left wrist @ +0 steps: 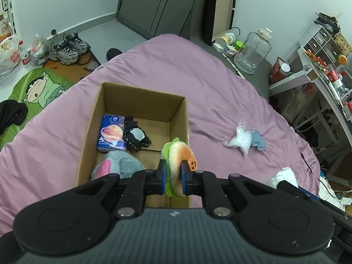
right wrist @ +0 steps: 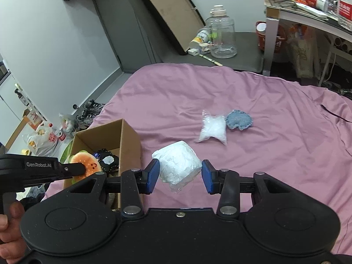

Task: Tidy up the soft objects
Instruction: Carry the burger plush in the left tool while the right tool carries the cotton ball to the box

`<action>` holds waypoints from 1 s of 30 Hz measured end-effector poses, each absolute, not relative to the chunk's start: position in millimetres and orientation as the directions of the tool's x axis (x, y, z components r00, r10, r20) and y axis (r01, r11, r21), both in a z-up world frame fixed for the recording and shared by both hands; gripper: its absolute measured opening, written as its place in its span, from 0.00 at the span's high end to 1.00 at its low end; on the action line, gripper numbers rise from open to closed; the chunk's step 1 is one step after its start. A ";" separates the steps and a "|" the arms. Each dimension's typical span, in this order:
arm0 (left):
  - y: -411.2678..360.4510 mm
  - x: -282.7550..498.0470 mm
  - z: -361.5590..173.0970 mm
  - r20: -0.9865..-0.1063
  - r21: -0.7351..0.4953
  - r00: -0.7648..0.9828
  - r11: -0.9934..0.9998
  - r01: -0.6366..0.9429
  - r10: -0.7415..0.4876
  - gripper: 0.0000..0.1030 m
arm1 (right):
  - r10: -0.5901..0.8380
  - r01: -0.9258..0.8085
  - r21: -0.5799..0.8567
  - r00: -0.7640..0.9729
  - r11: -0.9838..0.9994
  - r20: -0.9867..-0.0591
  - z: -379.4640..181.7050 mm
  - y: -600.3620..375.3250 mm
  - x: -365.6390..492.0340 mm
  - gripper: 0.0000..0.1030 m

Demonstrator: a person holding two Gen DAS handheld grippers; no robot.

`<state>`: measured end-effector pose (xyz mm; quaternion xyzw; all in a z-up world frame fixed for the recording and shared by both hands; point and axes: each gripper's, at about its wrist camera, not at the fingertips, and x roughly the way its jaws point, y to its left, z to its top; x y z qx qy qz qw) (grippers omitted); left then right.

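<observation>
On bed: purple sheet (left wrist: pixel 198 77) fills most of both views, wrinkled
Box: open cardboard box (left wrist: pixel 105 101) sits on sheet, left of centre in left wrist view, far left in right wrist view
Box contents: grey plush with pink ear (left wrist: pixel 116 165) at near end, blue tissue pack (left wrist: pixel 112 133) against left wall, black beaded item (left wrist: pixel 136 136) just beside the pack
Left gripper: left gripper (left wrist: pixel 172 172) clamped narrow on burger plush (left wrist: pixel 180 154), plush squeezed edge-on between blue pads, held over near right part of box; cannot tell if it touches box wall
Right gripper: right gripper (right wrist: pixel 179 177) spread wide around white wrapped bundle (right wrist: pixel 178 165); bundle between the pads, left pad touching or nearly so, right pad just at its edge, firm grip cannot tell
Bundle: crinkled white, clear plastic at its near bottom, resting on sheet just right of box
Loose on sheet: clear bag of white stuffing (right wrist: pixel 212 129) and blue-grey fabric pad (right wrist: pixel 239 120), touching side by side, well apart from box, beyond right gripper
Floor: large clear jug (right wrist: pixel 222 37) past far edge of bed, sneakers (left wrist: pixel 68 47) at far left
</observation>
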<state>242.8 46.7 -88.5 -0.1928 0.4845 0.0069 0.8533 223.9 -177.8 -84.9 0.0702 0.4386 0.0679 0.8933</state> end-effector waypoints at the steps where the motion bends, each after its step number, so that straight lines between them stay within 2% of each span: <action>1: 48.4 244.0 -91.0 -0.832 -0.324 0.526 0.924 -0.201 -0.177 0.88 | 0.186 -0.064 0.185 0.604 0.981 -0.775 -85.1 -175.3 224.9 0.60; 13: 54.7 251.6 -129.8 -0.866 -0.354 0.450 0.904 -0.239 -0.220 0.88 | 0.211 -0.117 0.176 0.569 0.977 -0.794 -91.4 -143.2 235.0 0.60; 22: 62.2 260.4 -151.8 -0.900 -0.356 0.353 0.899 -0.256 -0.256 0.83 | 0.230 -0.146 0.180 0.541 0.973 -0.809 -100.5 -122.4 245.4 0.60; 25: 71.6 263.3 -148.6 -0.889 -0.385 0.358 0.888 -0.251 -0.284 0.77 | 0.251 -0.168 0.190 0.532 0.967 -0.808 -102.1 -111.9 250.7 0.60; 27: 75.6 265.1 -144.2 -0.883 -0.393 0.368 0.886 -0.244 -0.290 0.62 | 0.262 -0.180 0.195 0.525 0.964 -0.810 -103.3 -105.0 254.1 0.60; 30: 81.8 266.3 -135.6 -0.879 -0.379 0.396 0.892 -0.246 -0.264 0.60 | 0.275 -0.198 0.199 0.516 0.960 -0.812 -104.7 -95.4 258.7 0.60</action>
